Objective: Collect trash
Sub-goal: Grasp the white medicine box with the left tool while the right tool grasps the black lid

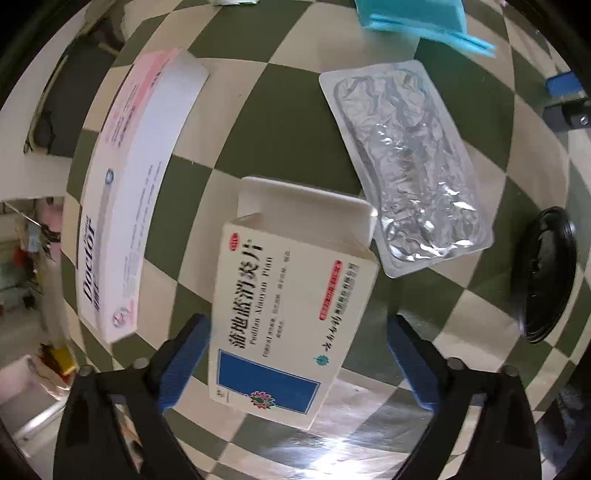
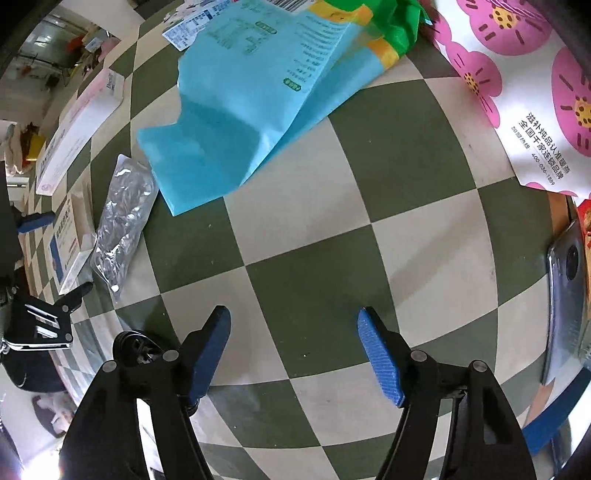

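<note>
A white and blue medicine box (image 1: 288, 310) with an open flap lies on the checkered tablecloth, between the blue pads of my open left gripper (image 1: 295, 354); the left pad is near its edge, the right pad stands apart. A silver foil blister pack (image 1: 406, 162) lies just beyond on the right. A long pink and white Doctor box (image 1: 125, 199) lies on the left. My right gripper (image 2: 293, 354) is open and empty over bare cloth. In the right wrist view the foil pack (image 2: 118, 218), medicine box (image 2: 68, 240) and a light blue bag (image 2: 251, 96) show.
A black round lid (image 1: 546, 273) lies at the right in the left wrist view. A flowered white bag (image 2: 524, 85) and a green wrapper (image 2: 399, 26) lie at the far right. A phone-like device (image 2: 565, 302) lies at the right table edge.
</note>
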`<action>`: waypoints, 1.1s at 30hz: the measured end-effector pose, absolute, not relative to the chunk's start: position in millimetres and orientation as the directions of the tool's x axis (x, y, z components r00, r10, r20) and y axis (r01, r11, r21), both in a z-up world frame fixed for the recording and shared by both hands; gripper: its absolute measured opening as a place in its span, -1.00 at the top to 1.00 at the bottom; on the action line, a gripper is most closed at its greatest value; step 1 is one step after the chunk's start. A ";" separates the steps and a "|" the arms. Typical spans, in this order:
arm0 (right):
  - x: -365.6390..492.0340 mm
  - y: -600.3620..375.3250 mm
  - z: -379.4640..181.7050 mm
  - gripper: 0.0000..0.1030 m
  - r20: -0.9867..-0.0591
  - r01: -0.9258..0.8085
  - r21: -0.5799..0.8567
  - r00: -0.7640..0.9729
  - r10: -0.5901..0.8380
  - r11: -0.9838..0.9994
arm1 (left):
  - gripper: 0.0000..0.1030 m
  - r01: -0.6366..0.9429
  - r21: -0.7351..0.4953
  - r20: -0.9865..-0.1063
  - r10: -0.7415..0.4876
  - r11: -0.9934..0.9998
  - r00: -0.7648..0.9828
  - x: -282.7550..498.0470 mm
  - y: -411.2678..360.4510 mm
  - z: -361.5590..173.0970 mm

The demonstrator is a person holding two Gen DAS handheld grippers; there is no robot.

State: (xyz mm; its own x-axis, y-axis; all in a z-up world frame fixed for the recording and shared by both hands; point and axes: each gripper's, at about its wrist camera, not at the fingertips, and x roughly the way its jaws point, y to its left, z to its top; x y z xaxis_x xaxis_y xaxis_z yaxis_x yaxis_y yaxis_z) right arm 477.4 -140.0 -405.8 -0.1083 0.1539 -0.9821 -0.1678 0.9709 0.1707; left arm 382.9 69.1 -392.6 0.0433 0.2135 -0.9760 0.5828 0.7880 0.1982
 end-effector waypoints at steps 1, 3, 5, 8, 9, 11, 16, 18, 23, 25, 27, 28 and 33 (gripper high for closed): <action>479.2 -143.2 -406.0 -0.42 -0.982 -0.169 0.170 -0.109 0.153 0.971 | -0.52 0.562 0.206 -0.976 0.211 0.801 0.057 381.8 73.4 -390.4; 473.9 -151.0 -405.8 -0.42 -0.983 -0.175 0.169 -0.105 0.152 0.970 | -0.45 0.486 0.208 -0.977 0.202 0.849 0.065 377.4 85.0 -383.2; 466.7 -144.9 -401.6 -0.42 -0.984 -0.188 0.163 -0.099 0.146 0.969 | -0.45 0.380 0.175 -0.985 0.167 0.908 0.053 366.0 92.9 -378.9; 458.1 -134.9 -394.8 -0.42 -0.984 -0.217 0.166 -0.097 0.148 0.962 | -0.45 0.260 0.157 -0.988 0.152 0.953 0.041 339.6 101.7 -378.0; 446.3 -135.7 -387.7 -0.42 -0.984 -0.229 0.166 -0.095 0.148 0.959 | -0.44 0.212 0.145 -0.989 0.140 0.966 0.036 329.3 104.5 -377.4; 439.3 -129.1 -383.4 -0.42 -0.984 -0.256 0.171 -0.092 0.153 0.951 | -0.44 0.083 0.124 -0.992 0.124 0.989 0.008 304.4 111.9 -378.3; 414.7 -104.2 -373.4 -0.46 -0.982 -0.348 0.184 -0.101 0.159 0.919 | -0.44 -0.317 0.001 -0.998 -0.018 0.948 -0.057 234.8 137.2 -380.1; 406.1 -92.2 -373.0 -0.63 -0.978 -0.382 0.203 -0.116 0.171 0.902 | -0.45 -0.451 -0.042 -0.995 -0.076 0.892 -0.059 208.9 143.6 -381.6; 383.9 -52.9 -372.2 -1.00 -0.979 -0.499 0.203 -0.120 0.165 0.842 | -0.47 -0.494 -0.064 -0.996 -0.084 0.867 -0.019 185.0 133.7 -380.8; 374.0 -37.2 -371.8 -1.00 -0.982 -0.549 0.187 -0.112 0.151 0.814 | -0.47 -0.449 0.000 -0.999 -0.015 0.894 -0.030 189.0 127.2 -384.2; 368.0 -20.2 -372.9 -1.00 -0.987 -0.599 0.159 -0.093 0.129 0.785 | -0.46 -0.425 0.079 -0.997 0.064 0.902 -0.050 191.5 113.2 -391.0; 360.9 -18.0 -374.5 -1.00 -0.990 -0.625 0.142 -0.085 0.113 0.768 | -0.45 -0.435 0.095 -0.996 0.084 0.896 -0.043 190.0 113.5 -392.4; 346.4 8.8 -388.9 -1.00 -0.999 -0.678 0.051 -0.042 0.031 0.733 | -0.38 -0.582 0.051 -0.998 0.057 0.811 -0.008 170.9 127.7 -389.9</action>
